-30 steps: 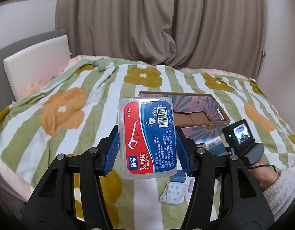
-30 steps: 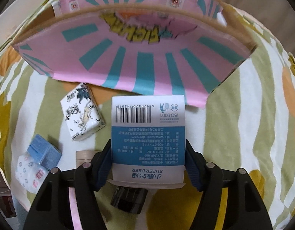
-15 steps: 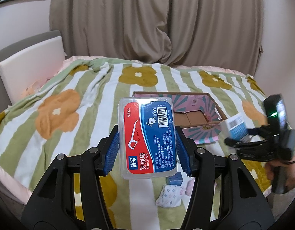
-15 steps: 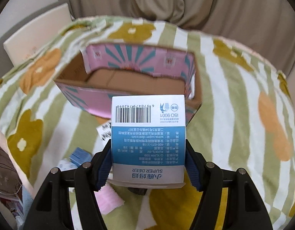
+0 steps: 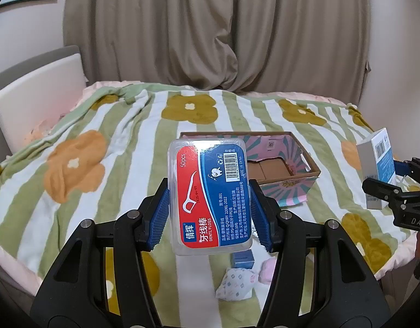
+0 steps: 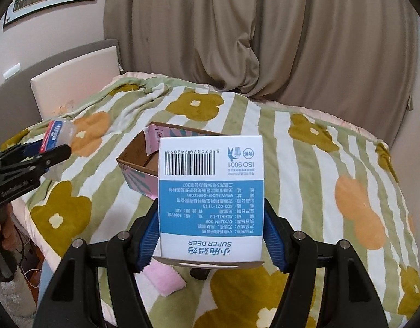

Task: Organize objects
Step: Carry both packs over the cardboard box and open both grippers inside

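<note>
My left gripper (image 5: 210, 216) is shut on a clear dental floss box (image 5: 210, 194) with a red and blue label, held above the bed. My right gripper (image 6: 211, 237) is shut on a white and blue Super Deer carton (image 6: 211, 199), also held in the air. The carton and right gripper also show at the right edge of the left wrist view (image 5: 376, 164). The floss box and left gripper show at the left of the right wrist view (image 6: 55, 134). An open pink cardboard box (image 5: 300, 188) lies on the bed ahead of both, its inside bare brown in the part that shows.
The bed has a green striped flower blanket (image 5: 106, 147). Near its front edge lie a small blue box (image 5: 242, 258), a patterned white pouch (image 5: 234, 287) and a pink packet (image 6: 166, 277). A white headboard (image 5: 37, 87) is at left, curtains (image 5: 210, 27) behind.
My right gripper has risen and drawn back from close over the pink box, carrying the carton, to high above the bed's near edge. My left gripper has risen slightly with the floss box.
</note>
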